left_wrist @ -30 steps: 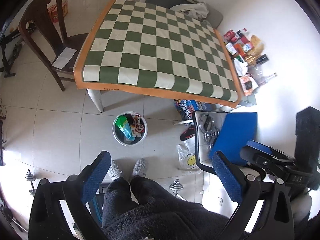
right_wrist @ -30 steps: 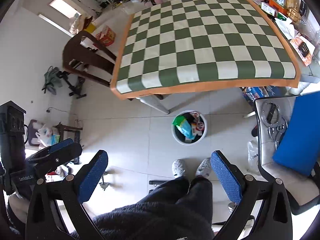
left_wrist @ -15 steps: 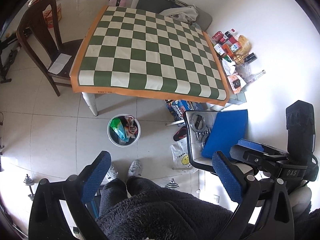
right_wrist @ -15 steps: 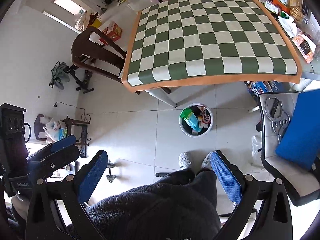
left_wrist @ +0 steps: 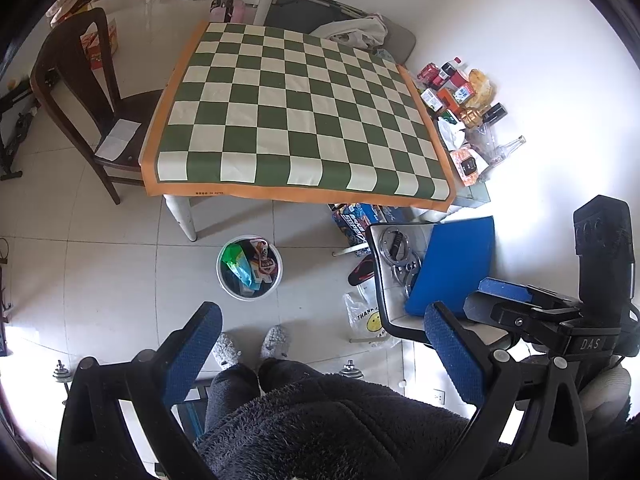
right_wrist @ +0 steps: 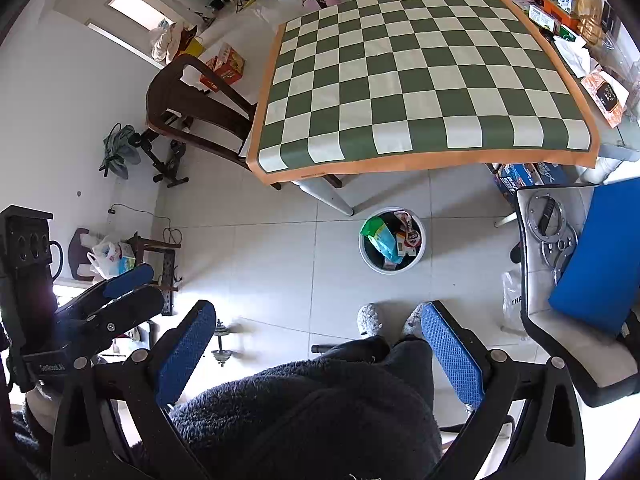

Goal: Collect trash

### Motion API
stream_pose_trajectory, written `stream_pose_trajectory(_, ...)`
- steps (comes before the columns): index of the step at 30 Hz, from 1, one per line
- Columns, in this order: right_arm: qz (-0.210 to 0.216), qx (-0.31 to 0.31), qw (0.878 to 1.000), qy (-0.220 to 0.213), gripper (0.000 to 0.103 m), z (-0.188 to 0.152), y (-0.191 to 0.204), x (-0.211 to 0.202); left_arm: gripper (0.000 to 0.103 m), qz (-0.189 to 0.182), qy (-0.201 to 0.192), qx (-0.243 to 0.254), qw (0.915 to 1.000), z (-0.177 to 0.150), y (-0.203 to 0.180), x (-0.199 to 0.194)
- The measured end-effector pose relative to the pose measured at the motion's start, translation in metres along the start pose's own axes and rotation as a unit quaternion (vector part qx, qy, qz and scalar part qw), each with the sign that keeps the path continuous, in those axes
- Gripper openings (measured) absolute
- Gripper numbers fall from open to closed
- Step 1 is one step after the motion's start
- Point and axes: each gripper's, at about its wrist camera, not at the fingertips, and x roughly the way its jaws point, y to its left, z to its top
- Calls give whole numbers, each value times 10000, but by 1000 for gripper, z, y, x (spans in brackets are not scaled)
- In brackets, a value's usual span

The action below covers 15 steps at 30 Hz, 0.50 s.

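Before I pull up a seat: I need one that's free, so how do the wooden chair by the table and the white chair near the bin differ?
The wooden chair is dark brown; the white chair has a pale seat in a black frame. The wooden chair carries only a sheet of paper; the white chair holds a blue cushion and metal rings. The wooden chair is tucked against the table; the white chair stands apart from it. Both stand upright.

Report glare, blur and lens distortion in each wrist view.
Left wrist view: the wall at right is blown out white, and fisheye bends the checkered tablecloth. Right wrist view: exposure is more even, the tablecloth's edges bow, and the dumbbell looks slightly smeared.
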Motion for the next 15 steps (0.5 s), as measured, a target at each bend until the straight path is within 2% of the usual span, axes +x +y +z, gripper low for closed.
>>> stream_pose_trajectory(15,26,-22,10000,-5,103,-2,5,-2,103,-3,30,19,10000,1,2,-4)
